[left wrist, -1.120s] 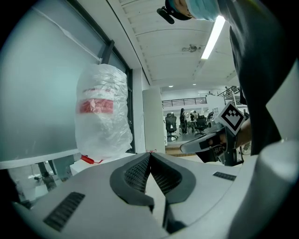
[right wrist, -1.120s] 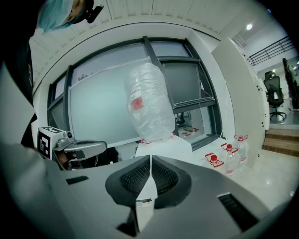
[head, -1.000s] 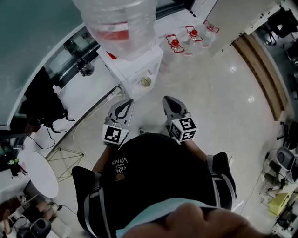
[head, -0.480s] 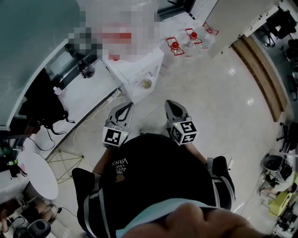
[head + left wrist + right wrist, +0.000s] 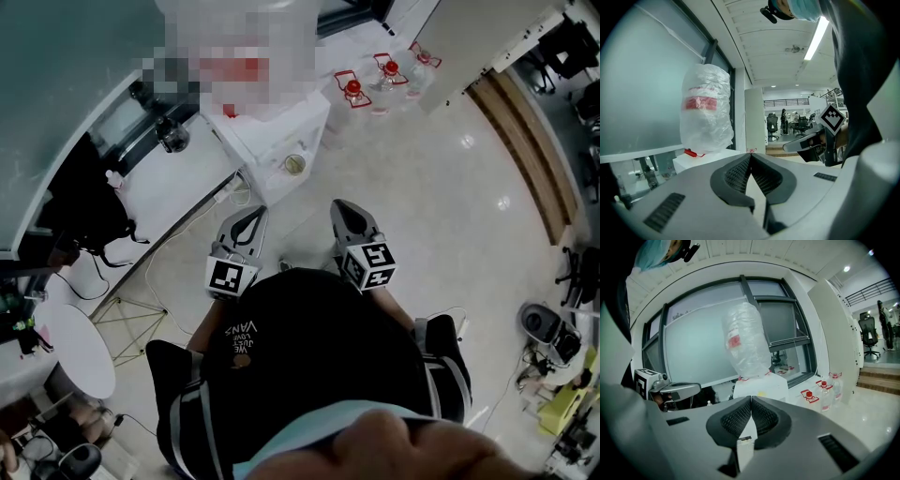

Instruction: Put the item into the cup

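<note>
A small round cup [image 5: 294, 164] stands on the ledge of a white water dispenser [image 5: 272, 141] ahead of me. Both grippers are held close to the person's chest and point toward it, well short of it. The left gripper [image 5: 246, 217] is shut with its pads [image 5: 740, 171] pressed together and nothing between them. The right gripper [image 5: 339, 208] is shut the same way, its pads [image 5: 761, 413] meeting with nothing held. I cannot make out any loose item for the cup. From the right gripper view the dispenser [image 5: 761, 385] lies straight ahead.
A large water bottle wrapped in clear plastic [image 5: 705, 110] tops the dispenser. Several small red-capped bottles [image 5: 352, 89] stand on the floor beyond it. A white counter [image 5: 178, 187] runs along the window at left, with cables on the floor and a round white table [image 5: 75, 352] lower left.
</note>
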`<state>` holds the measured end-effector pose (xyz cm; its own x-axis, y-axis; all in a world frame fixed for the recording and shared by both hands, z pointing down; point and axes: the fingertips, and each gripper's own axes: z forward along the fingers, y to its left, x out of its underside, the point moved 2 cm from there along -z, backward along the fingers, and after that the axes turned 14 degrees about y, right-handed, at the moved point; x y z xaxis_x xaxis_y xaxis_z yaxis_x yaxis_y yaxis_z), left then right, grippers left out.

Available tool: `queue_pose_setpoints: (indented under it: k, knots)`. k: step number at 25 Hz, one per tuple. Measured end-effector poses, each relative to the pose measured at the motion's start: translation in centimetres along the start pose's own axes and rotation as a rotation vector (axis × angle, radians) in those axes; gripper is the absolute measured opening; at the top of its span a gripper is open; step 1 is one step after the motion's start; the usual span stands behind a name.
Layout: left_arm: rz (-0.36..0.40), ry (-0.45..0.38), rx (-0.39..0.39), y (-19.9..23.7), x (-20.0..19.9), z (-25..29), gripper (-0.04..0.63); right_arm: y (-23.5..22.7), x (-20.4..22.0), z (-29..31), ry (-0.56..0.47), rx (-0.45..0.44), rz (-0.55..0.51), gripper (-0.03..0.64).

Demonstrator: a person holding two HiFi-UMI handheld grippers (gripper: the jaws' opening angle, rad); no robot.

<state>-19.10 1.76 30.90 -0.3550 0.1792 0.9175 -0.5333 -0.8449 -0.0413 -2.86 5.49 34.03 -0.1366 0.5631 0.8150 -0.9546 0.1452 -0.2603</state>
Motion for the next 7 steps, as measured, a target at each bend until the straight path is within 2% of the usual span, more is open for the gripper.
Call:
queue_pose_setpoints:
  k: [7]
  knots:
    - [-0.009,0.008,0.002,-0.43,-0.01,0.16,0.02,0.0,-0.2,-0.09,-0.006,-0.008,0.014,0.043]
